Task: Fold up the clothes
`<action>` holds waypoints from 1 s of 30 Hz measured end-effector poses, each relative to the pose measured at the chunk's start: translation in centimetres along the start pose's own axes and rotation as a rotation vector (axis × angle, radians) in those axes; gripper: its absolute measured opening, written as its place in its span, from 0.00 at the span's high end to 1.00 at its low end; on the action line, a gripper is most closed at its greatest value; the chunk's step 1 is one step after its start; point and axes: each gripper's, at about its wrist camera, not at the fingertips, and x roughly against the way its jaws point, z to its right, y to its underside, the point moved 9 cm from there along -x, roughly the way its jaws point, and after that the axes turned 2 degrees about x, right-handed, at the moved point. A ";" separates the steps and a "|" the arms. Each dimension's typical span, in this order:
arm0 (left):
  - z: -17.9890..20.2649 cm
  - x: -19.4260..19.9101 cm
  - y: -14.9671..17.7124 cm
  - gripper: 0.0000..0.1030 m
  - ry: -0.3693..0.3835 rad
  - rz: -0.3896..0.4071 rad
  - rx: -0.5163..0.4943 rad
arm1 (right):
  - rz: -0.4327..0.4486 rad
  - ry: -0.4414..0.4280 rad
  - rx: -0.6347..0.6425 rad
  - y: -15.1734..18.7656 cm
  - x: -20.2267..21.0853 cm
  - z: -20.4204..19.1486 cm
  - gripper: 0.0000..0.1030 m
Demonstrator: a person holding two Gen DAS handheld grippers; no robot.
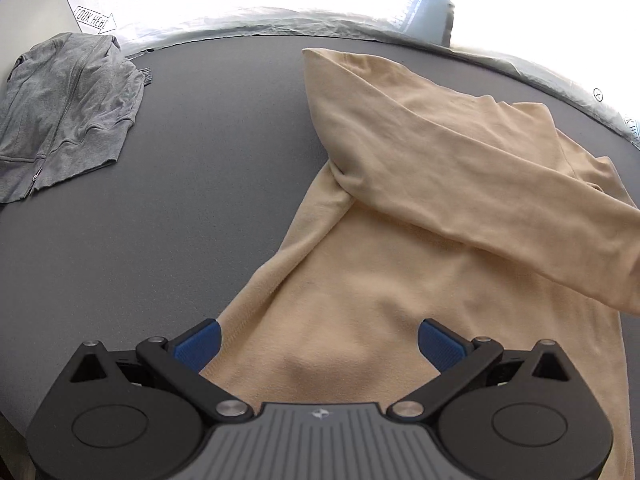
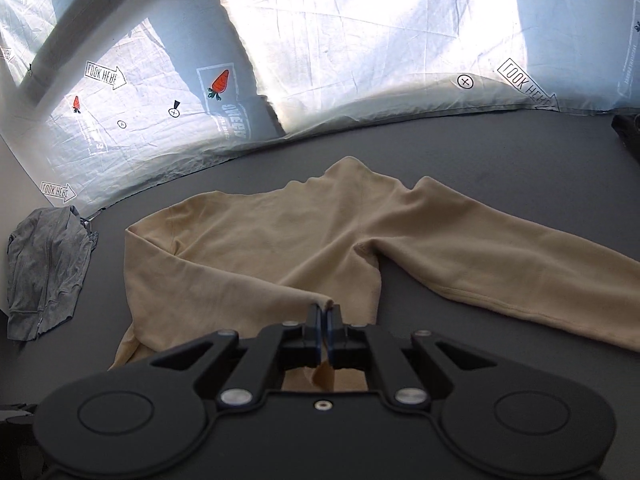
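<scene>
A beige long-sleeved top (image 2: 256, 248) lies spread on a dark grey table (image 2: 500, 160), neck toward the far edge and hem toward the near edge. 1 sleeve (image 1: 460, 160) is folded diagonally across the chest; its cuff end is clamped between the fingers of the right gripper (image 2: 324, 312), which are pressed together on the fabric, with a fold of cloth hanging below them. The other sleeve (image 2: 500, 264) lies stretched flat on the table toward the right edge, as the right wrist view shows it.

The left gripper (image 1: 318, 344) hangs over the lower part of the top, near its hem. Its 2 blue-padded fingers (image 1: 198, 344) stand wide apart, with beige fabric showing between them; whether the pads touch the cloth cannot be told.

A grey zip-up garment (image 1: 68, 112) lies crumpled near the far left corner of the table, well apart from the beige top. Along the far edge of the table runs a white printed sheet (image 2: 380, 40) bearing carrot motifs (image 2: 220, 82), crossed-circle marks and arrow labels; part of it lies in bright light. A dark object (image 2: 628, 128) sits at the far right edge, too cropped to identify.
</scene>
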 end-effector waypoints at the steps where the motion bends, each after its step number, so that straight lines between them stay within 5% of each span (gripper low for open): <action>1: 0.2 0.0 0.2 0.00 -0.013 -0.005 0.002 | -0.013 -0.002 0.000 0.2 -0.3 0.6 0.97; 8: -0.8 -2.4 2.6 0.00 -0.068 -0.117 0.100 | -0.111 -0.030 0.015 2.2 -3.4 2.6 0.93; 14: -1.4 -2.6 3.0 0.00 -0.057 -0.098 0.144 | -0.157 -0.055 0.013 2.8 -5.4 2.9 0.66; 17: -1.5 -2.5 3.1 0.00 -0.052 -0.086 0.156 | -0.164 -0.072 0.037 3.2 -5.9 2.4 0.67; 19: -1.4 -2.5 3.1 0.00 -0.056 -0.089 0.158 | -0.167 -0.092 0.061 3.2 -5.9 2.1 0.88; 30: -0.8 -2.6 2.5 0.00 -0.098 -0.160 0.181 | 0.024 -0.064 0.173 -1.9 -3.6 1.7 0.95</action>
